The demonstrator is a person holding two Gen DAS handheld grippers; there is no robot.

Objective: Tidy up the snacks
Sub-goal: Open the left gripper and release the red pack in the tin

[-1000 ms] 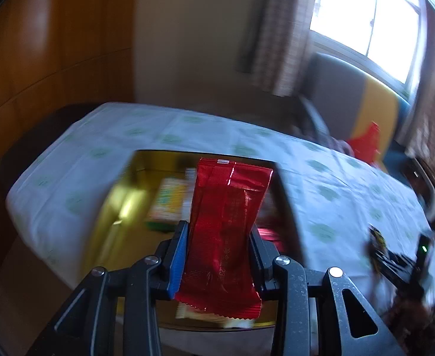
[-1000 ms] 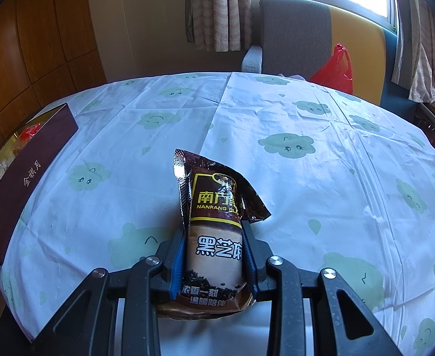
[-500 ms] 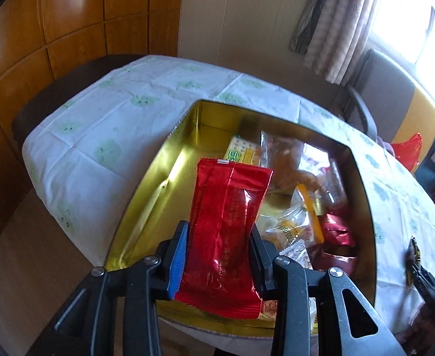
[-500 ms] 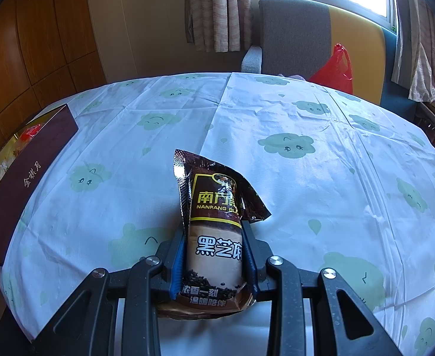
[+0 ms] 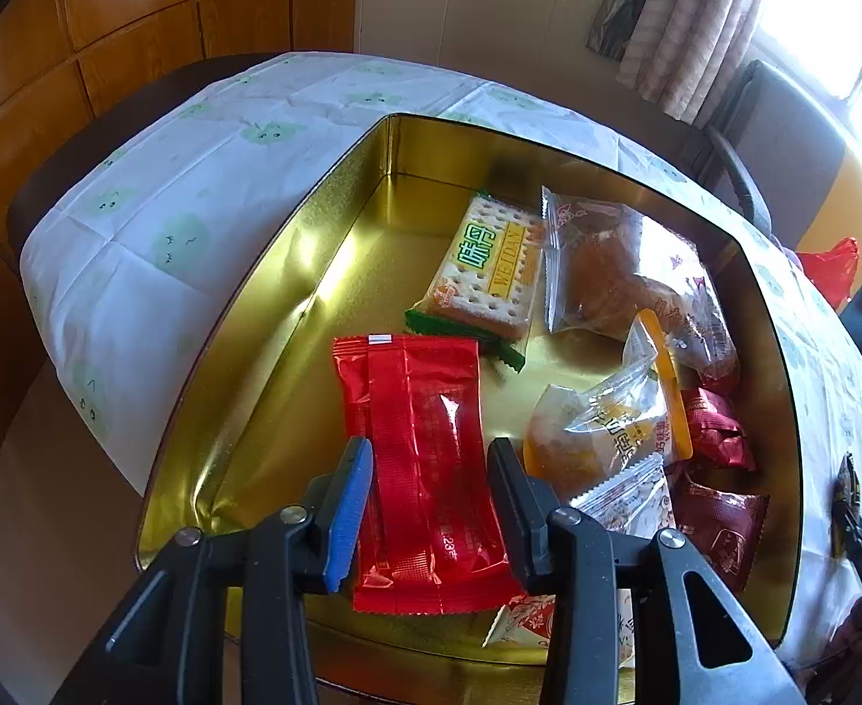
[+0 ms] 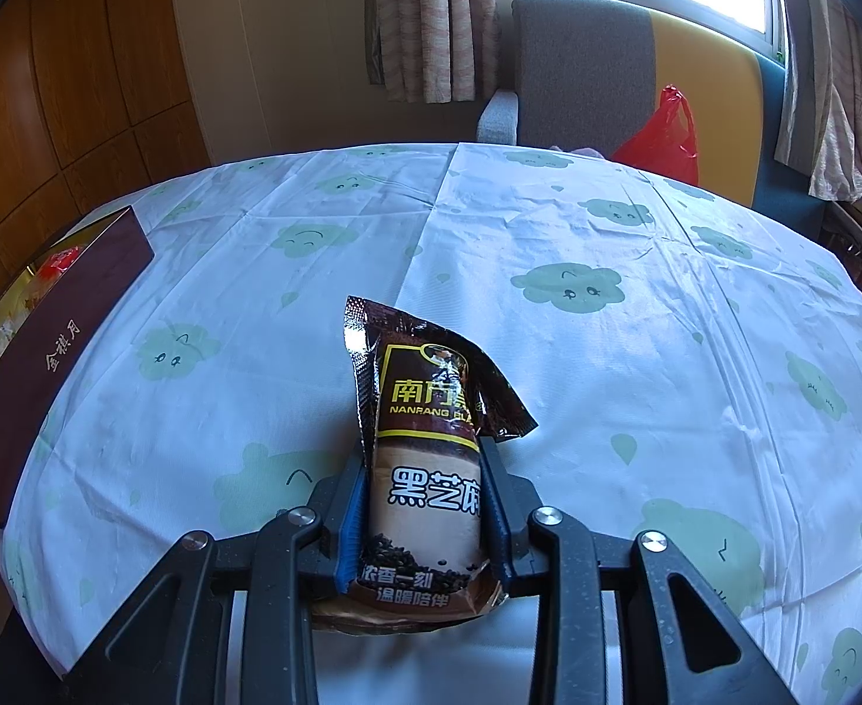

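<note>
The red snack packet [image 5: 425,458] lies inside the gold tin [image 5: 289,270] near its front wall, between the fingers of my left gripper [image 5: 429,447]. The jaws are opening, and a thin gap shows on each side of the packet. In the right wrist view my right gripper [image 6: 425,464] is shut on a brown black-sesame drink packet [image 6: 425,440], held just above the tablecloth [image 6: 607,382]. The tin's maroon outer wall [image 6: 49,352] is at the far left of that view.
In the tin lie a cracker pack [image 5: 489,264], clear bun packets [image 5: 601,270], an orange-striped pastry packet [image 5: 607,423] and dark red packets [image 5: 718,429]. A grey chair [image 6: 577,59] and a red plastic bag [image 6: 660,135] stand beyond the table's far edge.
My left gripper came down over the tin with the red packet and tilted further down; its jaws have spread off the packet. The right gripper and its packet have not moved.
</note>
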